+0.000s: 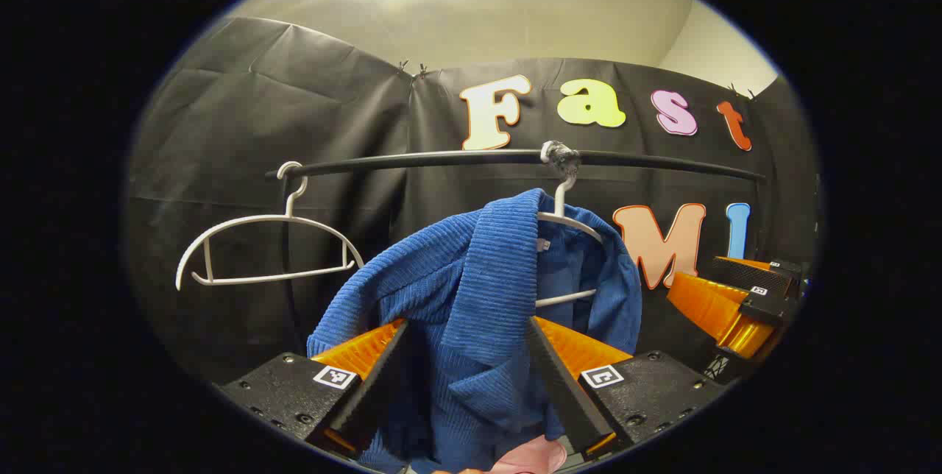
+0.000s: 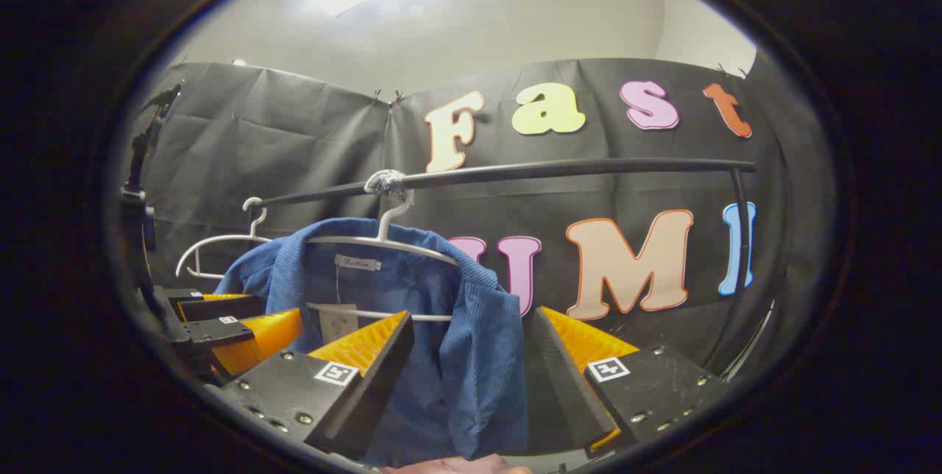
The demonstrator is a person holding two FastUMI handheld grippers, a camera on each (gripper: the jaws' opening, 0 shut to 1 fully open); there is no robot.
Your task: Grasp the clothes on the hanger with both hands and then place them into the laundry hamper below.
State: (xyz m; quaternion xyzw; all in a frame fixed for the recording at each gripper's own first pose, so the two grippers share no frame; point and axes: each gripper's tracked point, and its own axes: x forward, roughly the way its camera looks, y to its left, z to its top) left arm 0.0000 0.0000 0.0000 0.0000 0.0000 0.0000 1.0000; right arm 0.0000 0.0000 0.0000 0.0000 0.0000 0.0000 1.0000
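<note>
A blue corduroy garment (image 1: 471, 290) hangs on a white hanger (image 1: 570, 220) from a black rail (image 1: 441, 160). In the left gripper view my left gripper (image 1: 467, 323) is open, its fingers standing on either side of the garment's collar and front. My right gripper (image 1: 699, 275) shows farther off at the right of that view. In the right gripper view my right gripper (image 2: 471, 313) is open around the garment's (image 2: 471, 356) shoulder and sleeve, below the hanger (image 2: 383, 238). The left gripper (image 2: 276, 310) sits at the garment's far side, at the left.
An empty white hanger (image 1: 257, 220) hangs on the rail's left end, also the empty hanger (image 2: 213, 242) behind the garment. The rail (image 2: 589, 165) bends down into a post at the right. A pink shape (image 1: 530, 455) shows at the bottom edge; I cannot tell what it is.
</note>
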